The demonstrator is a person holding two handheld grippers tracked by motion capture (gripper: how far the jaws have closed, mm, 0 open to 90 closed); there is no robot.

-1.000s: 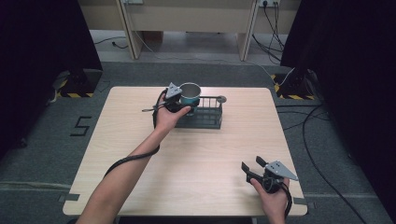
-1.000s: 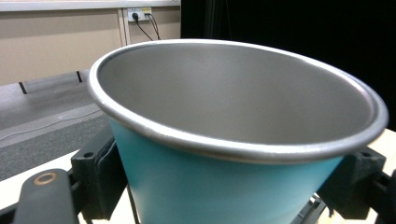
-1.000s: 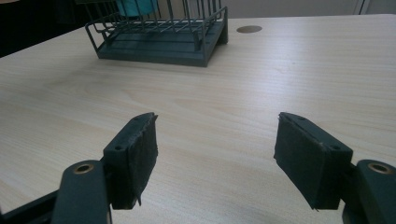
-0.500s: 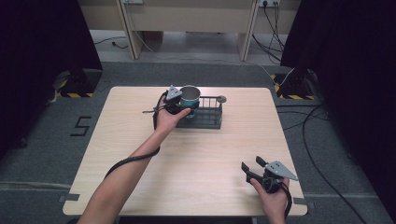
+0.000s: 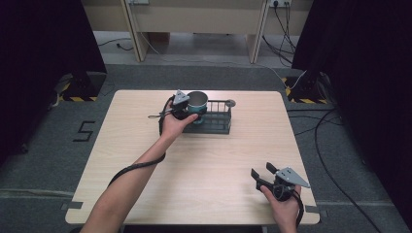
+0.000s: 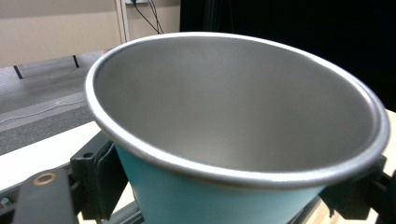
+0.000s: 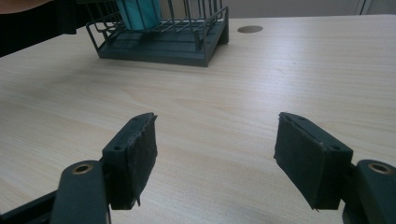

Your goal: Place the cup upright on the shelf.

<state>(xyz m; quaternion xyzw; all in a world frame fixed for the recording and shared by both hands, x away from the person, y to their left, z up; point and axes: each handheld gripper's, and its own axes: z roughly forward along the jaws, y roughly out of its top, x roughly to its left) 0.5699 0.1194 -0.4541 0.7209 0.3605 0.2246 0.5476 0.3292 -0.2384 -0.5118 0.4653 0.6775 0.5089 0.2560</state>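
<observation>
Both forearms are bare, no sleeves. Each black gripper (image 5: 260, 175) carries a grey three-cornered plate (image 5: 293, 176) on top; brass-ringed screw holes sit behind the square black fingers (image 7: 135, 156). A black cable (image 5: 133, 167) trails toward 7 o'clock.

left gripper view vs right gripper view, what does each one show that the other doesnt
The left gripper view alone looks into the cup's bare metal inside, with the left tool closed on its teal wall. The right gripper view alone shows the right tool open over bare table, the whole wire rack and a round hole in the tabletop. Both show the teal cup, some rack and the wooden table.
</observation>
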